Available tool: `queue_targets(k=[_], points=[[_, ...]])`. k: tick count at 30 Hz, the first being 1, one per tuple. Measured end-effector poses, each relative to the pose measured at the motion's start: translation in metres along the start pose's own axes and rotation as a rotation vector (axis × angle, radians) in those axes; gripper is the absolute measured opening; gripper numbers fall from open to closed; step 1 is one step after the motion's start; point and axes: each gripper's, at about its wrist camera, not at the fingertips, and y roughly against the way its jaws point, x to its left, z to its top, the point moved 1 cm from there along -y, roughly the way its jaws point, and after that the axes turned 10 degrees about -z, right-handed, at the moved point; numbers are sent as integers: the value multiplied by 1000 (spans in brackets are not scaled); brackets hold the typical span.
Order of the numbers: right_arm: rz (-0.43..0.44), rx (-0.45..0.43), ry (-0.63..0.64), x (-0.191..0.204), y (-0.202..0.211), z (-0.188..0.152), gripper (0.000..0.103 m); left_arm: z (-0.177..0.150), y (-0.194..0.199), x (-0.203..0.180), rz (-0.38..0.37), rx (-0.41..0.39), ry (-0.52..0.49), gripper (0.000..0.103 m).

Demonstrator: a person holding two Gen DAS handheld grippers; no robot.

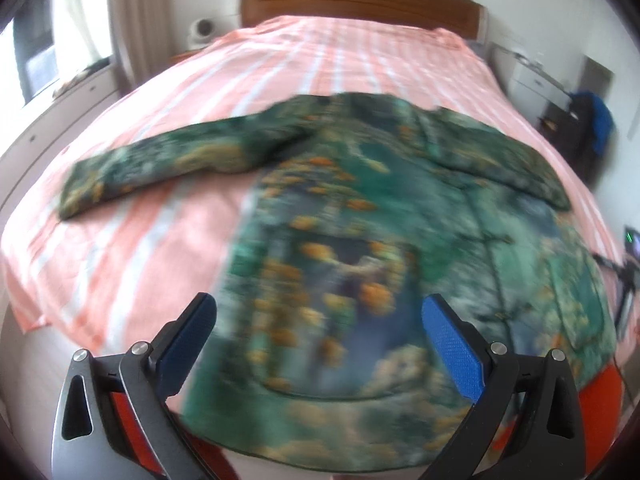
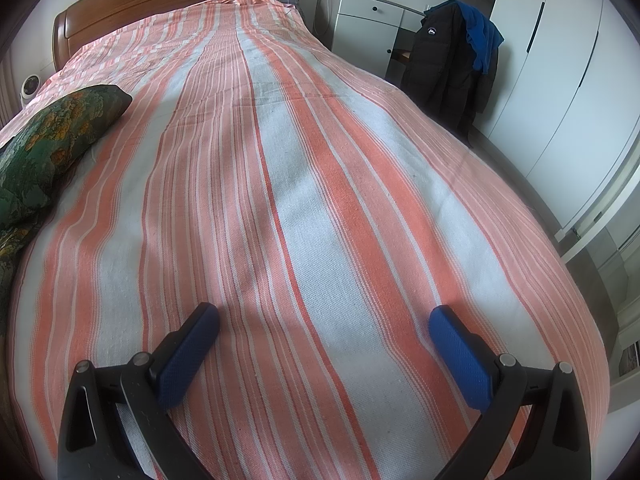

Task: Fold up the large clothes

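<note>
The green printed garment (image 1: 360, 216) lay spread flat and unfolded on the striped bed (image 2: 320, 200), both sleeves out; left hand-held gripper (image 1: 320, 312) and right hand-held gripper (image 2: 324, 320) hung released, folding apparently unstarted.

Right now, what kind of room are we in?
A bedroom, most likely: a bed with a striped cover and wooden headboard, a white nightstand, and a black coat hanging near tall cupboards.

The left gripper (image 1: 320, 316) hovered with jaws wide apart over a blurred green shirt (image 1: 360, 240) spread flat on the striped bed (image 1: 120, 260), one sleeve (image 1: 160, 164) stretched sideways
</note>
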Motion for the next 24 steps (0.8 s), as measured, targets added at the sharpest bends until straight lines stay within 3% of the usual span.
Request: queue_targets(k=[5,8,10,14,21,24], points=[[-3,-1,1,1,0,0,103,24,17,76,45,-30,200,102],[-7,-2,6,1,1,-1,103,26,30,119,59,-63,345,102],[0,0,1,-1,0,-1,103,22,34,132,65,-81,386,102],[-6,-2,5,-1,-1,-1,103,17,25,134,128,-39,366,102],[15,31,10,-4,-4,5,103,21,19,99,146,-27,251,102],[-100,-11,-12,-1,31,9,103,21,11,88,141,-10,218,102]])
